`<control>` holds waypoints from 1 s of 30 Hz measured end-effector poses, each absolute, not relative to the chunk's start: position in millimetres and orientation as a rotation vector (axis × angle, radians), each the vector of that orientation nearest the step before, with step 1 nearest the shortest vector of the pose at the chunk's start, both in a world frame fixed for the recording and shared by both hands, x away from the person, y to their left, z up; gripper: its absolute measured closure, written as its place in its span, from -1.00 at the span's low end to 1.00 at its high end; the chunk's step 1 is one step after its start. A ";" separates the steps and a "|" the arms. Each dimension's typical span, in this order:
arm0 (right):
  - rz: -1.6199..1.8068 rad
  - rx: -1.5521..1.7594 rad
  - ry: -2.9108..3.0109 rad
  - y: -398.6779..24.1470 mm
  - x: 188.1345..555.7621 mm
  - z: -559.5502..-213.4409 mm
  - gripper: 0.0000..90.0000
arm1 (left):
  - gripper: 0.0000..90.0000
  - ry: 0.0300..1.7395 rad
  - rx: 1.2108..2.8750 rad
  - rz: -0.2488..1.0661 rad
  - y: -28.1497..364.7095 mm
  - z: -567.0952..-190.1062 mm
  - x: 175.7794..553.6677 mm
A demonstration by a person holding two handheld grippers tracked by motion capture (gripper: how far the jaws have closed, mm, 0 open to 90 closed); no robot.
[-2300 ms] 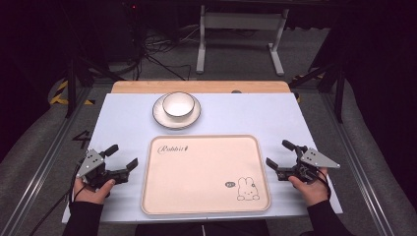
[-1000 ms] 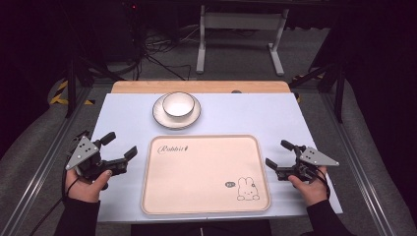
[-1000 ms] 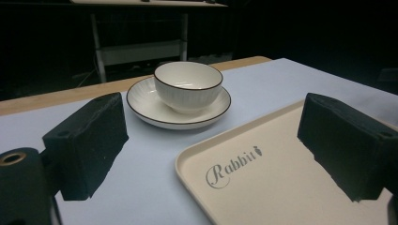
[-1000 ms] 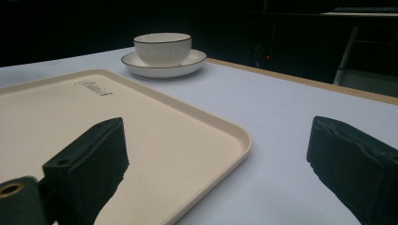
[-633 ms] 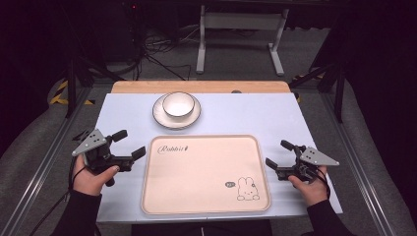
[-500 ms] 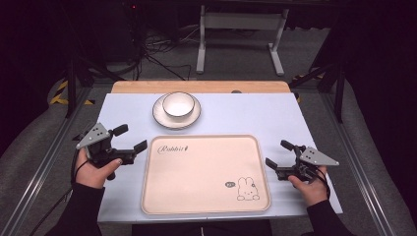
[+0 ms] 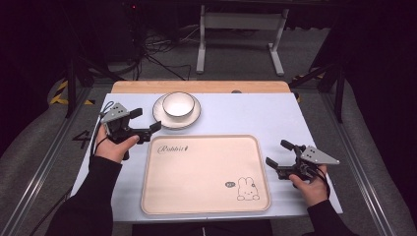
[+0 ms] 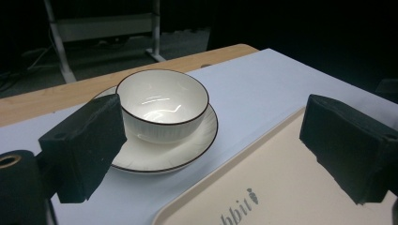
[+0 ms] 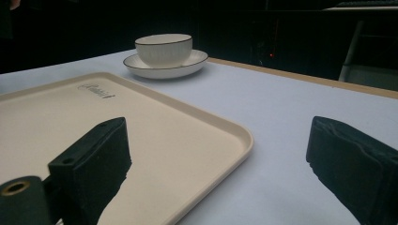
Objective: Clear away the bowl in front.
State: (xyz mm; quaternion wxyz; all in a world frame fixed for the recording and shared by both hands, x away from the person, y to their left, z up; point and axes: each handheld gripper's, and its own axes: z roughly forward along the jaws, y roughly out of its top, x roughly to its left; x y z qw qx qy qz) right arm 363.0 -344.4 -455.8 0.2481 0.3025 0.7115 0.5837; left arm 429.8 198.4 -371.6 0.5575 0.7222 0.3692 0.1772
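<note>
High view: you are bringing your left gripper (image 7: 146,121) — jaws spread, empty — forward beside the white dark-rimmed ceramic bowl (image 7: 178,104) on its saucer (image 7: 158,116) near the tabletop's far edge — a pickup looks imminent.

The left gripper (image 7: 146,120) is held raised and forward in the left hand (image 7: 114,147), jaws wide apart. The right gripper (image 7: 280,153) sits low in the right hand (image 7: 310,184), jaws equally spread.

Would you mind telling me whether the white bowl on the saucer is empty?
Empty: the white dark-rimmed bowl shows only bare glossy inside, upright on its white saucer.
</note>
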 end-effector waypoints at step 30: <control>1.605 0.827 1.922 -345.8 362.1 -456.2 -0.85 | -0.80 0.925 1.777 0.442 170.9 -365.3 500.7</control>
